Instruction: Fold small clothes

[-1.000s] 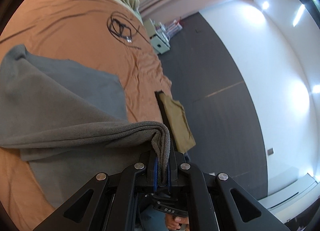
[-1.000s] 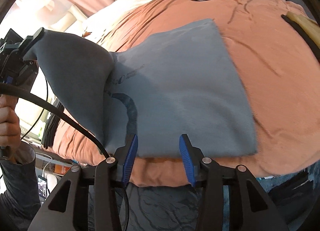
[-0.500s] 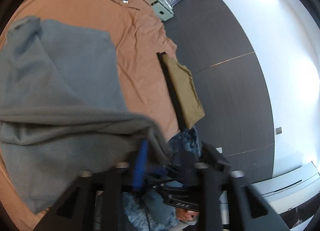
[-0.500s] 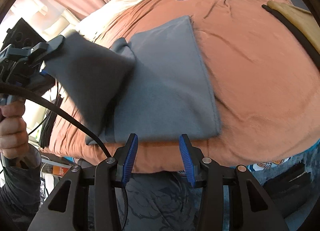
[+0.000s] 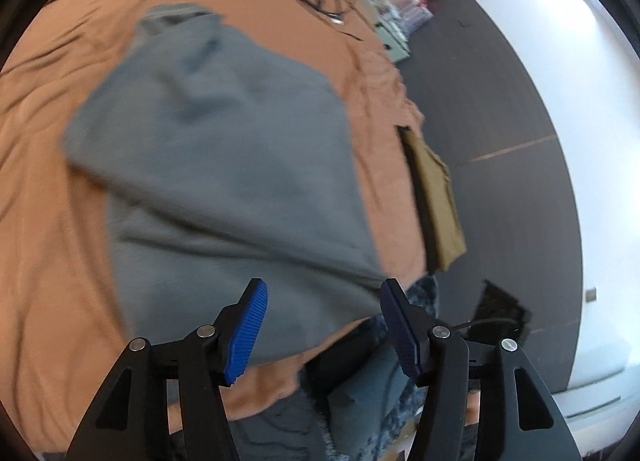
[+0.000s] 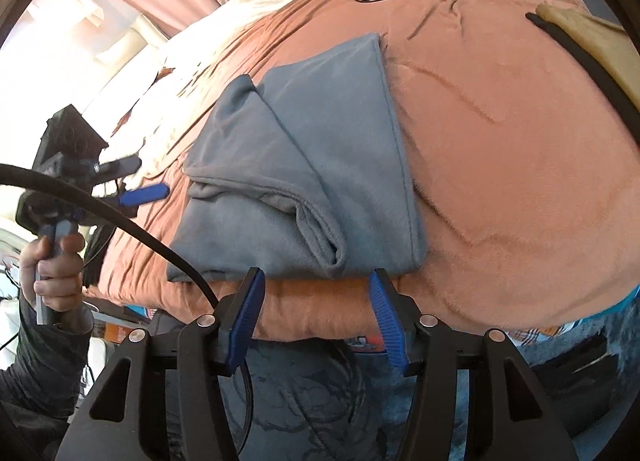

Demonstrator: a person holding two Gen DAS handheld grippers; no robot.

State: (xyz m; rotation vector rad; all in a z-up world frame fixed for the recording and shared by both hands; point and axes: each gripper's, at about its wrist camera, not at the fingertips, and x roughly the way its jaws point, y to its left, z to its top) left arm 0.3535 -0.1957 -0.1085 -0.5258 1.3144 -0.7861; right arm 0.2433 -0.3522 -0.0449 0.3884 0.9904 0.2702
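Both grippers [image 5: 322,325] [image 6: 316,317] agape (nothing held)

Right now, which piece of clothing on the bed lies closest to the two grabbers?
The grey garment, folded on the orange bedspread just ahead of the right gripper and left gripper. The tan garment lies off at the bed's far edge.

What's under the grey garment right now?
The grey garment lies folded on the orange blanket, which shows all around it. Its top flap covers its own lower layers; anything between or beneath them is hidden. Both claws are open and off it.
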